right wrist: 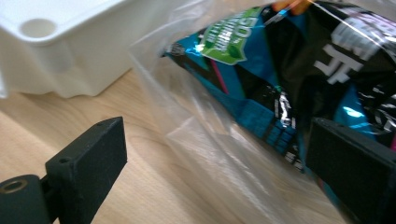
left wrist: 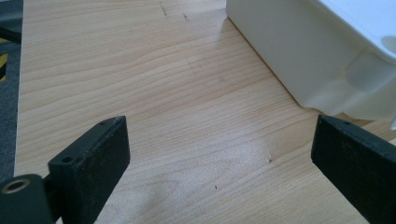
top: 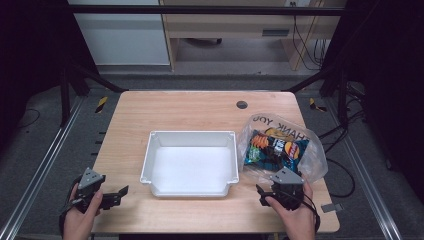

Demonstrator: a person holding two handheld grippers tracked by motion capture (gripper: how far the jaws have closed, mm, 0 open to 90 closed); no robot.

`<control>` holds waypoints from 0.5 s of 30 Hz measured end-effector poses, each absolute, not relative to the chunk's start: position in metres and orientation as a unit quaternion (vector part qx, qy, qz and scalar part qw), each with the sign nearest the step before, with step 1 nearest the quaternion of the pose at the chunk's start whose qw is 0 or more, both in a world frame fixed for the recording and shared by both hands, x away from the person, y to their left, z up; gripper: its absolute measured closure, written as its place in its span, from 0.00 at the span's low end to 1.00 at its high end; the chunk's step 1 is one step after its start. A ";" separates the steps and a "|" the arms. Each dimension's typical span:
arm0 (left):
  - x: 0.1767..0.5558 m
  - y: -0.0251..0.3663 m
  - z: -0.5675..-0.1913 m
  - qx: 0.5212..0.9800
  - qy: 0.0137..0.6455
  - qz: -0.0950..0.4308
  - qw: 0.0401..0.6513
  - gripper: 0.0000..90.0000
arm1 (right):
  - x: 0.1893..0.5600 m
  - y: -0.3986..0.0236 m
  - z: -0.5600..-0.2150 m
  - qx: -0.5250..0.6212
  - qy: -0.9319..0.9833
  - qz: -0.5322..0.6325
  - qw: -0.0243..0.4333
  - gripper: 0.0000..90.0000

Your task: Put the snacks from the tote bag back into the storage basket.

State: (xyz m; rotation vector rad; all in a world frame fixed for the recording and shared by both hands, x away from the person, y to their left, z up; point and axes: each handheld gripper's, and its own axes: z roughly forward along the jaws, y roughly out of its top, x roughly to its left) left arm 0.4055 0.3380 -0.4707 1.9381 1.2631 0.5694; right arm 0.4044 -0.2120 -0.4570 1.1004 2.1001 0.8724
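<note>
now both tongs (top: 116,194) (right wrist: 215,163) gape wide, the right astride the clear snack bag (right wrist: 280,93), gripping nothing.

One white bin (top: 190,162), one clear plastic bag (top: 282,150) holding one snack packet (top: 275,149), and two grippers.

We note a clear plastic bag (top: 283,150) lying flat on the wooden table, just right of the white tray and near the table's right edge. It carries inverted "THANK YOU" lettering along its far side. Inside it sit snack packets (top: 272,149), mostly blue and black with orange and green patches. In the right gripper view the crinkled film (right wrist: 205,135) rests on the wood, with a blue-black packet (right wrist: 280,79) showing through it.
</note>
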 end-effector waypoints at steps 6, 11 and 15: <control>0.406 0.337 -0.470 0.759 0.489 0.219 0.370 0.05 | 0.406 -0.213 -0.458 0.419 0.792 0.324 0.304 0.09; 0.404 0.339 -0.470 0.759 0.486 0.223 0.371 0.05 | 0.402 -0.214 -0.453 0.418 0.779 0.330 0.330 0.10; 0.403 0.342 -0.471 0.756 0.489 0.225 0.373 0.05 | 0.402 -0.217 -0.451 0.424 0.771 0.332 0.340 0.09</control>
